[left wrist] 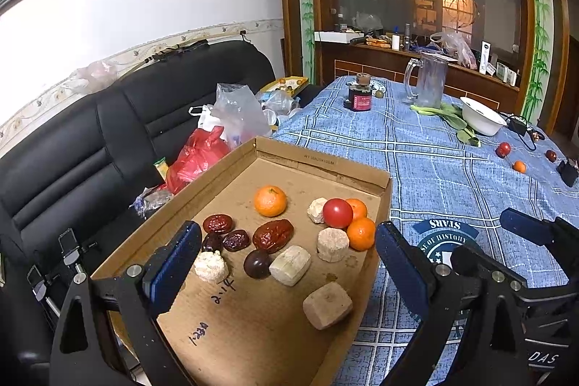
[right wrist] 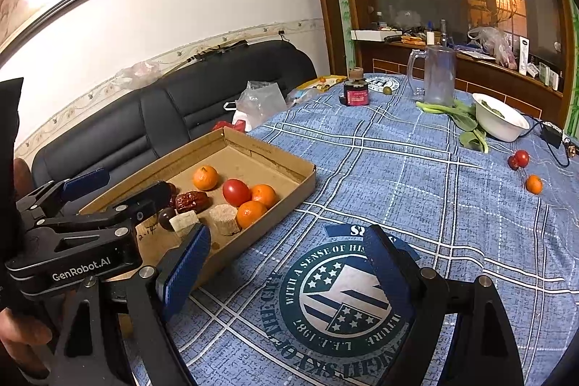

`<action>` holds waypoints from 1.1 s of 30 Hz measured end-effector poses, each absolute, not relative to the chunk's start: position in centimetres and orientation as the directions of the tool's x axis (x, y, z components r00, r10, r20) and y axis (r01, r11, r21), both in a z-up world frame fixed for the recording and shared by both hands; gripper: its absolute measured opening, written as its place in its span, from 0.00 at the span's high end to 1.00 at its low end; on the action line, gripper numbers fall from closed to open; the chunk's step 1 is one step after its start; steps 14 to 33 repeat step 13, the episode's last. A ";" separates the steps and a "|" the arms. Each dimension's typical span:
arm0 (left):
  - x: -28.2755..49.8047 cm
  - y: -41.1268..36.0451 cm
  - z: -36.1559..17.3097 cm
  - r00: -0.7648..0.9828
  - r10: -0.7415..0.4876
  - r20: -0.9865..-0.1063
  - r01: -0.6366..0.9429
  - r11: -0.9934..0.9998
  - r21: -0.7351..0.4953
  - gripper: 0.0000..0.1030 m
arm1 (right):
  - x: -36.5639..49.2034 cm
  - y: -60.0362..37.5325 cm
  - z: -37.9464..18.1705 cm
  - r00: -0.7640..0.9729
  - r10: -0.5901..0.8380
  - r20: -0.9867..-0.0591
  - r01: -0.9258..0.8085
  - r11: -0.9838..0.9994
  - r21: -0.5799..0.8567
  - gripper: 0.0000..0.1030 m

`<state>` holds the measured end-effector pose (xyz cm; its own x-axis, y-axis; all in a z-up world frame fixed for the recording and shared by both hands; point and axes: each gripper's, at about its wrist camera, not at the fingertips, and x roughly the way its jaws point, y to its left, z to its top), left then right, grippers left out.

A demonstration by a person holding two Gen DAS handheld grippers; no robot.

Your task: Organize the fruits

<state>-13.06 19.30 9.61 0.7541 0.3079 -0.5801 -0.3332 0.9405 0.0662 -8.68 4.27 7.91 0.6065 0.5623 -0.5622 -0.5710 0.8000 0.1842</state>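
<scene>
A shallow cardboard box (left wrist: 365, 174) (right wrist: 304, 185) sits at the table's left edge. It holds three tangerines (left wrist: 270, 200) (right wrist: 205, 177), a red tomato (left wrist: 337, 213) (right wrist: 236, 192), several dried red dates (left wrist: 272, 235) (right wrist: 191, 200), a dark plum (left wrist: 257, 263) and several beige blocks (left wrist: 327, 305). My left gripper (left wrist: 287, 264) is open and empty, hovering over the box. My right gripper (right wrist: 286, 263) is open and empty above the tablecloth, right of the box. A tomato (right wrist: 521, 158) (left wrist: 503, 149), a tangerine (right wrist: 534, 184) (left wrist: 519, 166) and a date (left wrist: 550, 155) lie loose on the far right of the table.
A blue plaid tablecloth (right wrist: 380, 161) covers the table. At the back stand a glass pitcher (right wrist: 436, 75), a dark jar (right wrist: 356, 93), a white bowl (right wrist: 501, 122) and green leaves (right wrist: 465, 122). A black sofa (left wrist: 108, 140) with plastic bags (left wrist: 235, 111) is to the left.
</scene>
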 end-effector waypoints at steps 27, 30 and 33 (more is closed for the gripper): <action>-12.4 17.8 10.0 0.766 0.307 -0.564 -0.309 0.946 0.096 0.06 | -8.1 3.0 7.8 0.618 0.542 -0.569 -0.543 0.818 0.189 0.13; -12.4 17.8 10.0 0.766 0.307 -0.564 -0.309 0.946 0.096 0.06 | -8.1 3.0 7.8 0.618 0.542 -0.569 -0.543 0.818 0.189 0.13; -12.4 17.8 10.0 0.766 0.307 -0.564 -0.309 0.946 0.096 0.06 | -8.1 3.0 7.8 0.618 0.542 -0.569 -0.543 0.818 0.189 0.13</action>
